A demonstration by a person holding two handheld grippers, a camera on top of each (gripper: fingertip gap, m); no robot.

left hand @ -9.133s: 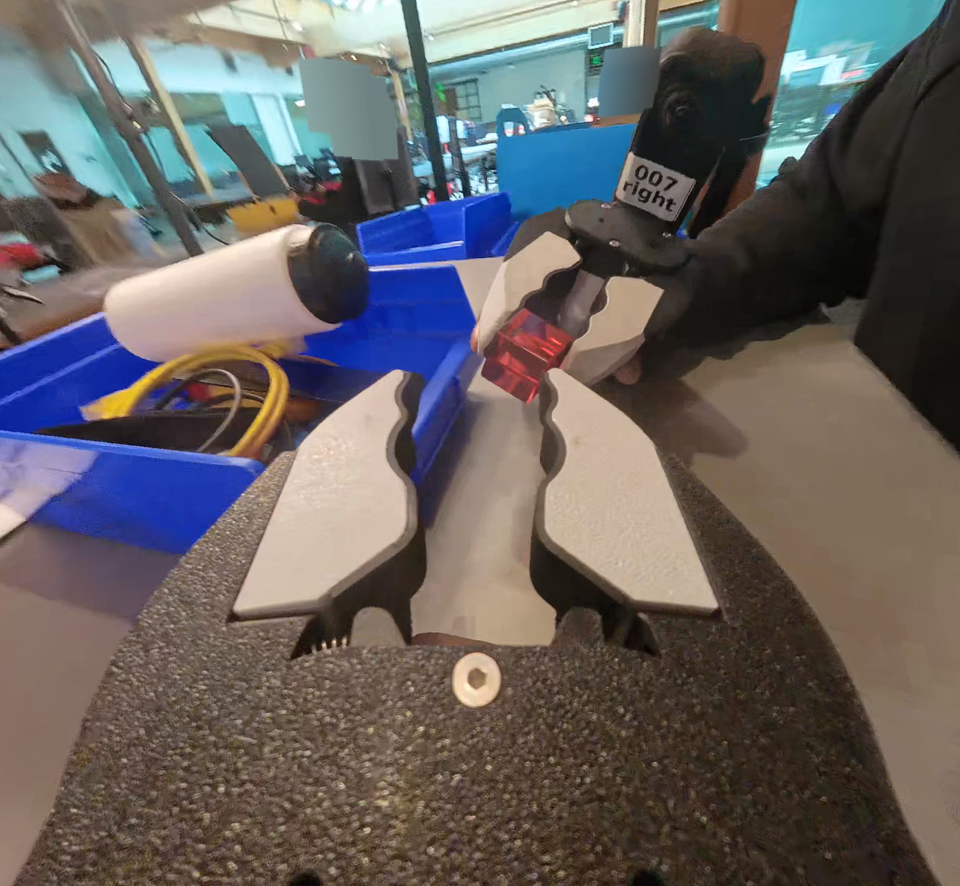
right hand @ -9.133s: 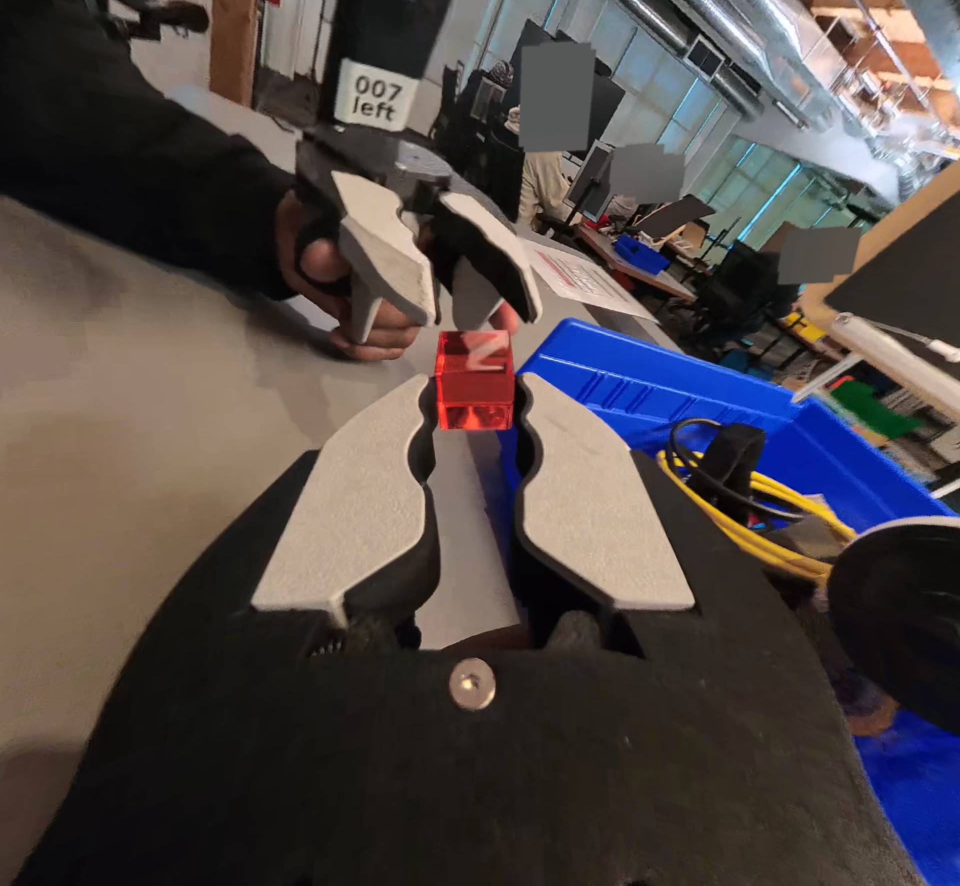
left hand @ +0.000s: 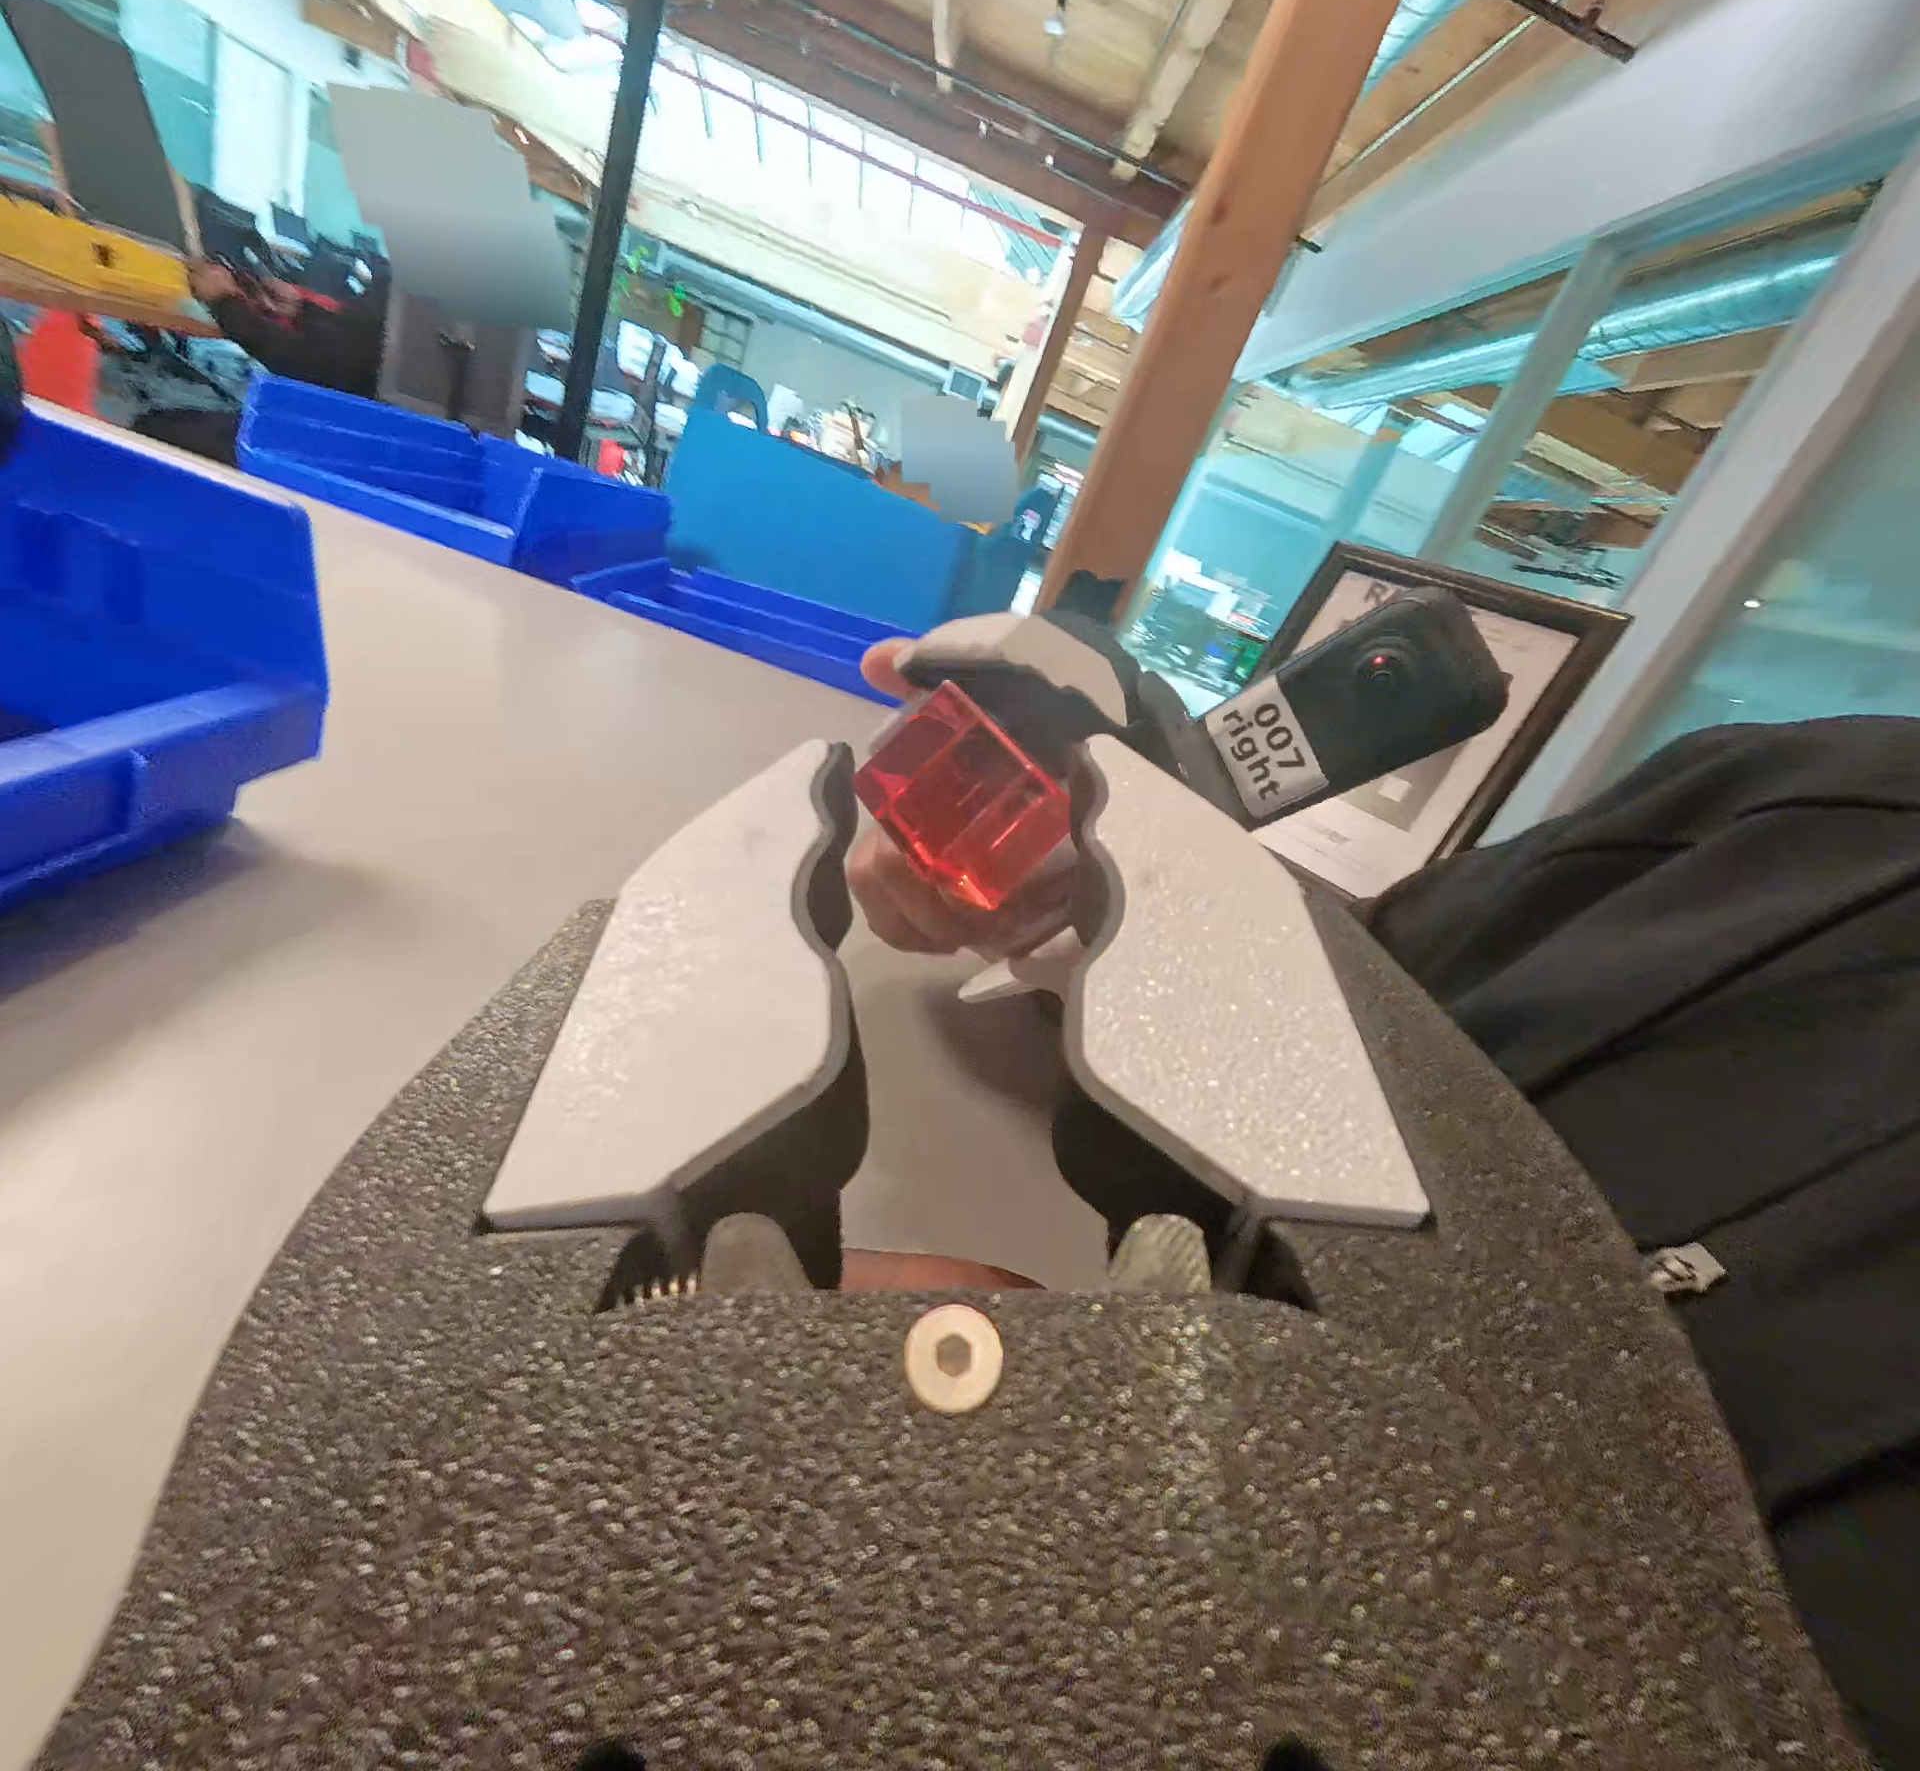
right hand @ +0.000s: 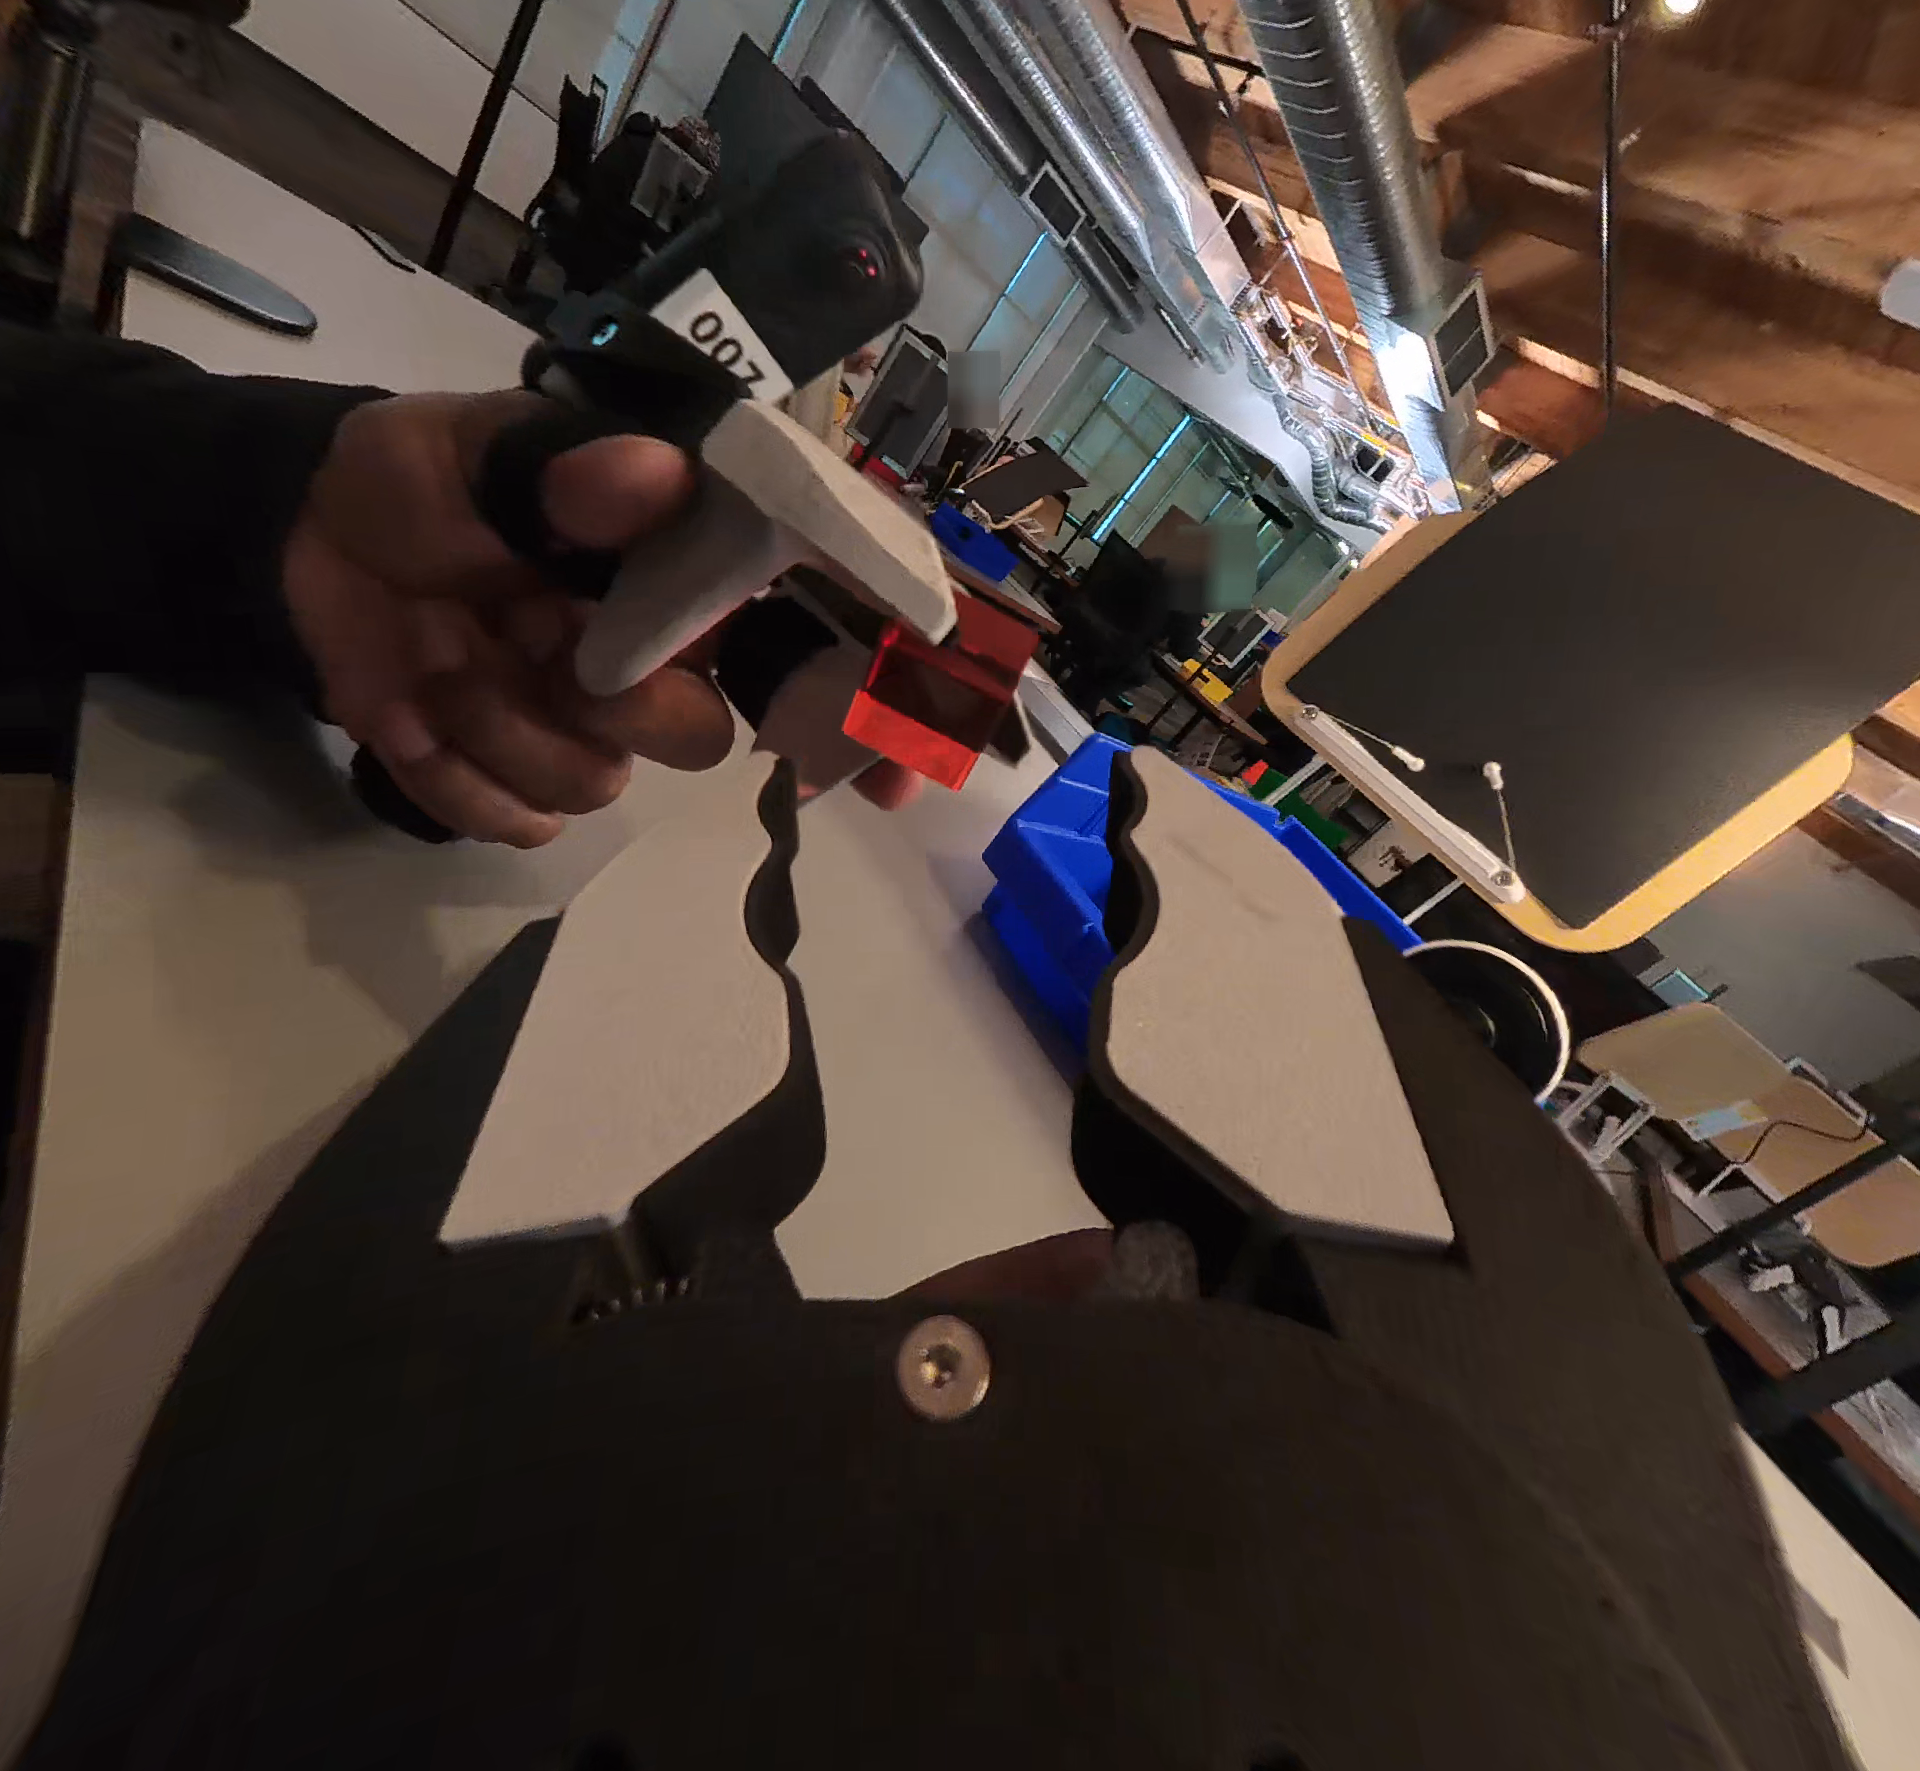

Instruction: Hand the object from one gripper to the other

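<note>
Left to right: blue plastic bin at the far left, with more bins behind it. Then bare grey matte desk. At centre, my left claw is closed down to cube width on the red cube, which is pinched between the tips and held up off the desk. The right wrist view confirms this: one grey finger lies across the top face and the other sits under it, with my hand on the grip. My right claw is spread wide and holds nothing. Its tips are just at the cube, either side of it and crosswise to the left claw's fingers. I can't tell whether they're touching it. A dark-framed picture and my black sleeve are on the right.

The cube looks like clear red acrylic: rigid, glossy, flat faces, sharp edges. My guess is that it's light and won't deform, but it'll be slick against the pads. The claw fingers are matte grey with wavy inner edges, and the claw bodies are black with a grainy texture. For the handover, I'd take the two free opposite faces flat and square, near the middle, not on a corner or edge. A skewed pinch on a polished face would probably squirt it out. The giving claw shouldn't open until the taking claw is fully seated.
</note>
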